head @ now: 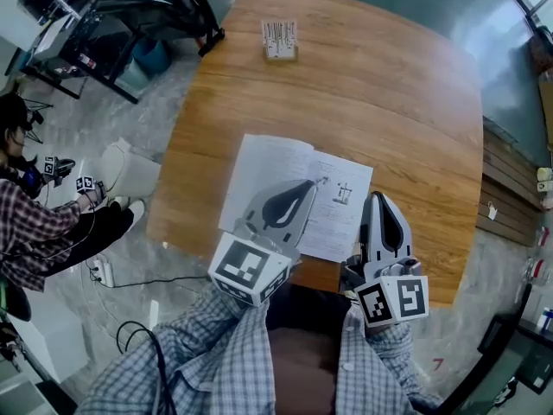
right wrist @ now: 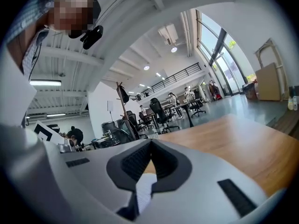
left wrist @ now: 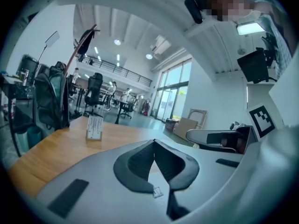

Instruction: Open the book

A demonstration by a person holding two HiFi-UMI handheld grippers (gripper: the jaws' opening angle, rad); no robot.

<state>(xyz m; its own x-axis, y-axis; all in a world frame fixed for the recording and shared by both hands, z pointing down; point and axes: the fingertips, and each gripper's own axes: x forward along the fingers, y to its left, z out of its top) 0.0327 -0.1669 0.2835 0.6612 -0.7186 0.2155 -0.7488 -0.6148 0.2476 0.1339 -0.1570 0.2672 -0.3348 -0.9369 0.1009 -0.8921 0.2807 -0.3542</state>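
The book (head: 278, 168) lies open and flat near the front edge of the wooden table (head: 389, 102), its white pages showing print and small drawings. My left gripper (head: 308, 185) hovers over the lower middle of the book, jaws shut with nothing between them. In the left gripper view a bit of the book's white page (left wrist: 156, 171) shows through the gap behind the left gripper's (left wrist: 154, 144) closed tips. My right gripper (head: 378, 199) sits at the book's right edge, also shut and holding nothing. The book's page (right wrist: 145, 189) shows below the right gripper (right wrist: 150, 143) in its own view.
A small card stand (head: 279, 40) is at the table's far side, also seen as the card stand (left wrist: 95, 128) in the left gripper view. A person (head: 43, 223) sits on the floor to the left. Office chairs and desks stand beyond the table.
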